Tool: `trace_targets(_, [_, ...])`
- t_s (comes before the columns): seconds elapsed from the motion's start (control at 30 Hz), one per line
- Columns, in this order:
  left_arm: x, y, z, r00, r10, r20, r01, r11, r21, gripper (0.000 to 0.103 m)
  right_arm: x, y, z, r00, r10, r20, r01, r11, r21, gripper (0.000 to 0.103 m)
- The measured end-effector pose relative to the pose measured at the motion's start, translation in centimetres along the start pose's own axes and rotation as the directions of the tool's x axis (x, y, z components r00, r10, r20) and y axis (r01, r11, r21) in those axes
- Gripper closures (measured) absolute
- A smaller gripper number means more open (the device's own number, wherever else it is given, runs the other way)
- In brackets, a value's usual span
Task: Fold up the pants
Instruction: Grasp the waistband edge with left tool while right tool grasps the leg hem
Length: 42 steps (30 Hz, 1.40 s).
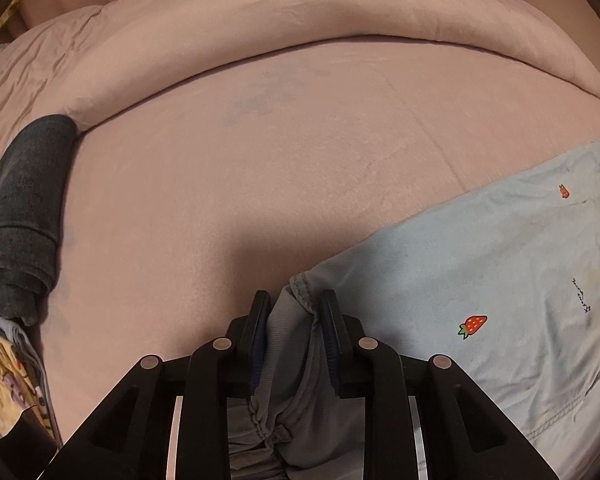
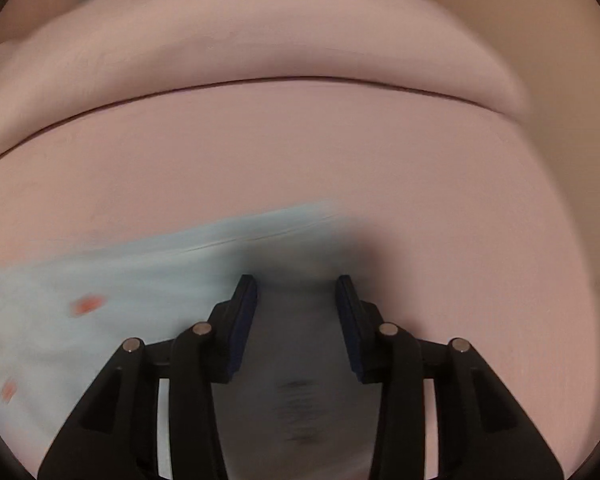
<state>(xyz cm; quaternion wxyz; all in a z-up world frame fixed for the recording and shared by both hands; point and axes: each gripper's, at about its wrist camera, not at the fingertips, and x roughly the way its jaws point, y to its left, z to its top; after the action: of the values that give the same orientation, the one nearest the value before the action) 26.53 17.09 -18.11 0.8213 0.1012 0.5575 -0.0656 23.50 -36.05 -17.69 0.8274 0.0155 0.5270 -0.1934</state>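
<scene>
The left claw [image 1: 292, 300] pinched the pants [image 1: 480, 280] hem, fabric stretching rightward across the bed [image 1: 260, 160]; the right claw [image 2: 296, 284] straddled cloth, grip unclear.

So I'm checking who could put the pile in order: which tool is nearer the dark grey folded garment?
Left. The left tool, shut on the blue pants, has the dark grey folded garment off to its left on the bed; the right tool's view doesn't show it.

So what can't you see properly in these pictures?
- Right wrist view: pants smeared by motion blur; the right hand-held gripper hold is unclear.
- Left wrist view: left hand-held gripper covers the waistband; the frame edge cuts off the pants.
- Dark clothes: folded, type unclear.
</scene>
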Motion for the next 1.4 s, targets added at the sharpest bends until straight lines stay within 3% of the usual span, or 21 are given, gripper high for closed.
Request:
trace_targets(0.03, [0.0, 0.0, 0.0, 1.0, 0.003, 0.0, -0.003, 1.0, 0.004, 0.079, 0.1, -0.6, 0.4, 1.0, -0.016, -0.003, 0.016, 0.999, 0.042, 0.054])
trace_targets(0.13, [0.2, 0.0, 0.1, 1.0, 0.005, -0.003, -0.005, 1.0, 0.013, 0.079, -0.4, -1.9, 1.1, 0.995, 0.099, 0.01, -0.1, 0.987, 0.124, 0.054])
trace_targets(0.2, [0.3, 0.1, 0.2, 1.0, 0.0, -0.003, 0.0, 1.0, 0.005, 0.079, -0.1, -0.7, 1.2, 0.991, 0.135, 0.007, -0.135, 0.987, 0.086, 0.054])
trace_targets(0.27, [0.3, 0.1, 0.2, 1.0, 0.004, 0.002, -0.004, 1.0, 0.006, 0.079, 0.9, 0.3, 1.2, 0.997, 0.067, -0.044, -0.067, 0.998, 0.0, 0.059])
trace_targets(0.33, [0.3, 0.0, 0.1, 1.0, 0.01, 0.008, -0.01, 1.0, 0.011, 0.079, 0.3, 1.1, 1.7, 0.999, 0.04, -0.02, -0.041, 0.999, -0.032, 0.095])
trace_targets(0.4, [0.5, 0.1, 0.2, 1.0, 0.008, 0.007, -0.008, 1.0, 0.007, 0.079, 0.0, 2.2, 1.9, 1.0, -0.006, -0.02, 0.005, 0.999, -0.036, 0.095])
trace_targets(0.5, [0.5, 0.4, 0.1, 1.0, 0.003, 0.008, -0.003, 1.0, 0.0, 0.074, -0.1, 3.8, 0.8, 0.995, -0.093, -0.043, 0.09, 0.993, -0.076, 0.092])
trace_targets(0.57, [0.5, 0.9, 0.1, 1.0, 0.01, 0.009, -0.01, 1.0, -0.018, 0.062, -0.8, 5.6, 0.6, 0.972, -0.233, 0.021, 0.234, 0.964, -0.127, 0.086])
trace_targets(0.63, [0.6, 1.7, 0.1, 1.0, 0.003, 0.009, -0.003, 0.999, -0.049, 0.053, -3.3, 8.3, 0.7, 0.936, -0.323, 0.138, 0.343, 0.925, -0.16, 0.066])
trace_targets(0.67, [0.5, 2.3, 0.0, 1.0, -0.018, 0.01, 0.018, 0.997, -0.077, 0.05, -4.6, 9.6, 0.8, 0.949, -0.262, 0.175, 0.292, 0.94, -0.177, 0.062])
trace_targets(0.73, [0.2, 3.0, -0.1, 0.998, -0.055, 0.015, 0.056, 0.993, -0.099, 0.048, -7.0, 13.8, 0.5, 0.987, 0.052, 0.151, -0.006, 0.956, -0.292, 0.057])
trace_targets(0.77, [0.0, 3.2, -0.2, 0.997, -0.073, 0.016, 0.074, 0.993, -0.091, 0.048, -7.9, 16.0, 0.1, 0.975, 0.193, 0.109, -0.143, 0.925, -0.353, 0.057])
trace_targets(0.83, [-0.4, 3.3, -0.5, 0.996, -0.082, 0.024, 0.084, 0.994, -0.066, 0.048, -10.0, 21.0, -1.1, 0.909, 0.416, 0.014, -0.36, 0.802, -0.477, 0.057])
trace_targets(0.93, [-1.1, 4.1, -1.2, 0.992, -0.122, 0.043, 0.124, 0.991, -0.056, 0.048, -12.5, 28.2, -3.0, 0.823, 0.558, -0.106, -0.497, 0.619, -0.608, 0.056])
trace_targets(1.0, [-1.3, 4.7, -1.7, 0.988, -0.144, 0.053, 0.147, 0.987, -0.063, 0.048, -12.9, 31.7, -3.7, 0.805, 0.573, -0.153, -0.514, 0.544, -0.664, 0.056])
trace_targets(1.07, [-1.4, 5.3, -2.2, 0.984, -0.165, 0.06, 0.169, 0.984, -0.061, 0.048, -13.1, 35.1, -4.4, 0.809, 0.551, -0.203, -0.512, 0.49, -0.706, 0.055])
trace_targets(1.2, [-0.6, 6.2, -3.3, 0.988, -0.15, 0.043, 0.153, 0.985, -0.08, 0.049, -8.8, 37.4, -4.7, 0.858, 0.421, -0.293, -0.483, 0.468, -0.74, 0.051])
trace_targets(1.27, [-1.0, 5.9, -3.4, 0.986, -0.158, 0.059, 0.163, 0.983, -0.089, 0.054, -8.3, 37.5, -4.6, 0.859, 0.425, -0.286, -0.477, 0.463, -0.747, 0.049])
trace_targets(1.33, [-1.0, 5.9, -3.4, 0.985, -0.164, 0.061, 0.17, 0.981, -0.092, 0.063, -8.4, 37.6, -4.4, 0.856, 0.418, -0.305, -0.49, 0.462, -0.739, 0.061])
trace_targets(1.37, [-1.1, 5.9, -3.5, 0.986, -0.156, 0.059, 0.16, 0.984, -0.082, 0.075, -8.3, 37.7, -4.3, 0.851, 0.421, -0.314, -0.495, 0.445, -0.746, 0.071])
trace_targets(1.4, [-1.3, 5.8, -3.4, 0.987, -0.149, 0.06, 0.153, 0.985, -0.074, 0.079, -8.7, 37.9, -4.6, 0.854, 0.418, -0.311, -0.486, 0.425, -0.764, 0.088])
